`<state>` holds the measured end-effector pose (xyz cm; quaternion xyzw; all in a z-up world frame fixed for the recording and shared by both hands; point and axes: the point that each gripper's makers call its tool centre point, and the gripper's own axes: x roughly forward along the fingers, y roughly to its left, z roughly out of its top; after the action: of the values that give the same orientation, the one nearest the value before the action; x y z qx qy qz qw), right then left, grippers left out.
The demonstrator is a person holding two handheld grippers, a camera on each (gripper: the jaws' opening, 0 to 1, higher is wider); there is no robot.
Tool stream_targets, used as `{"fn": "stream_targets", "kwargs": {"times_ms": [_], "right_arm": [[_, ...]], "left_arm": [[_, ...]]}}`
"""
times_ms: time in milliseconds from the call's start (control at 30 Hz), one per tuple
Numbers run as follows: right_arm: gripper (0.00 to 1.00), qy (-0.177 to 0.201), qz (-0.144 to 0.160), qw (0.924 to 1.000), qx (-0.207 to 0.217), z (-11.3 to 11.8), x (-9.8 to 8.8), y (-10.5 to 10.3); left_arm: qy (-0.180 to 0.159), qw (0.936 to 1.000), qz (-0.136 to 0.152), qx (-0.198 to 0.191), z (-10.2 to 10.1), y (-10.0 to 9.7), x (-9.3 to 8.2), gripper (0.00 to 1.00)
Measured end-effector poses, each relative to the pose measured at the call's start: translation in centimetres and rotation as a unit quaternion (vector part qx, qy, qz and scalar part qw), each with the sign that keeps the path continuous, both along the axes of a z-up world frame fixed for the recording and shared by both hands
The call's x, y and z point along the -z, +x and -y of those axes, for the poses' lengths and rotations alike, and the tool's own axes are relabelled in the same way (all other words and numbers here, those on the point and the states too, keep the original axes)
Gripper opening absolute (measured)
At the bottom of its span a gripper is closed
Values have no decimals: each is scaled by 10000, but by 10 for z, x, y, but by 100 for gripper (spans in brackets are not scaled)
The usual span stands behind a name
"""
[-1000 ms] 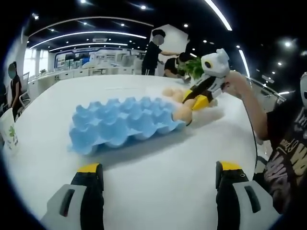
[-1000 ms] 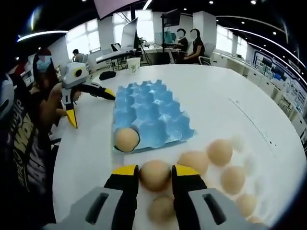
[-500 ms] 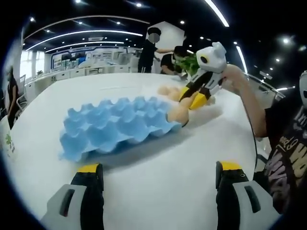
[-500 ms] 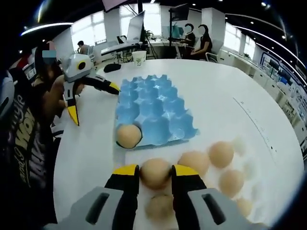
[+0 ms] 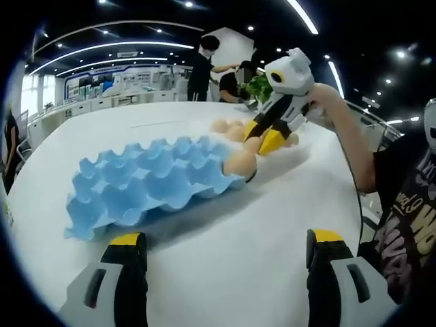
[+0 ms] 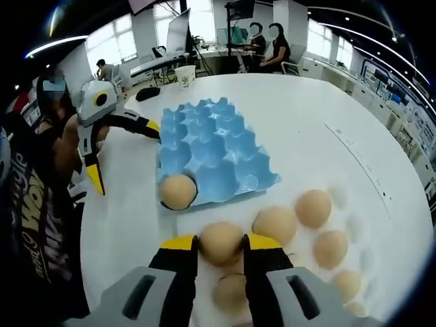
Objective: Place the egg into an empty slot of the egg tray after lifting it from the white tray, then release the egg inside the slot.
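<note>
In the right gripper view my right gripper (image 6: 221, 243) is shut on a tan egg (image 6: 221, 240), held over the white tray (image 6: 354, 228) where several more eggs (image 6: 314, 208) lie. The blue egg tray (image 6: 208, 153) lies beyond, with one egg (image 6: 177, 191) in its near left corner slot. My left gripper (image 6: 119, 146) stands open at the left of it. In the left gripper view my left gripper (image 5: 221, 242) is open above bare table, the blue egg tray (image 5: 146, 184) ahead with an egg (image 5: 240, 163) in its right corner. The right gripper (image 5: 269, 133) holds its egg beyond.
The white table (image 5: 225, 272) spreads wide around both trays. A person's arm (image 5: 347, 146) and dark printed shirt sit at the right in the left gripper view. People, a cup (image 6: 184, 75) and monitors stand at the far table edge.
The right gripper has lifted a little with the egg still held. The left gripper view has swung, so the blue tray sits further left and lower in it.
</note>
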<state>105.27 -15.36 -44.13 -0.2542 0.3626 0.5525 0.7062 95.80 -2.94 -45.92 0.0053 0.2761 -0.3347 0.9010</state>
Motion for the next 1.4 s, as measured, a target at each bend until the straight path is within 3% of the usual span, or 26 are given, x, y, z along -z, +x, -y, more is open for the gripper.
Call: {"fn": "stream_targets", "kwargs": {"times_ms": [100, 233, 400, 600, 1400], "right_arm": [[27, -26, 65, 9999, -98, 1, -1, -1], [27, 156, -82, 9998, -76, 2, -2, 0], [27, 110, -47, 9998, -132, 0, -3, 1], [27, 342, -153, 9993, -23, 0, -9, 2], [27, 931, 116, 9956, 0, -18, -37, 6]], "left_arm": [[22, 10000, -1, 61, 6, 0, -1, 100], [13, 9999, 29, 134, 11, 0, -4, 100], [25, 9999, -5, 152, 13, -1, -2, 100], [21, 9999, -16, 154, 11, -2, -1, 100], [17, 9998, -13, 206, 12, -2, -2, 100]]}}
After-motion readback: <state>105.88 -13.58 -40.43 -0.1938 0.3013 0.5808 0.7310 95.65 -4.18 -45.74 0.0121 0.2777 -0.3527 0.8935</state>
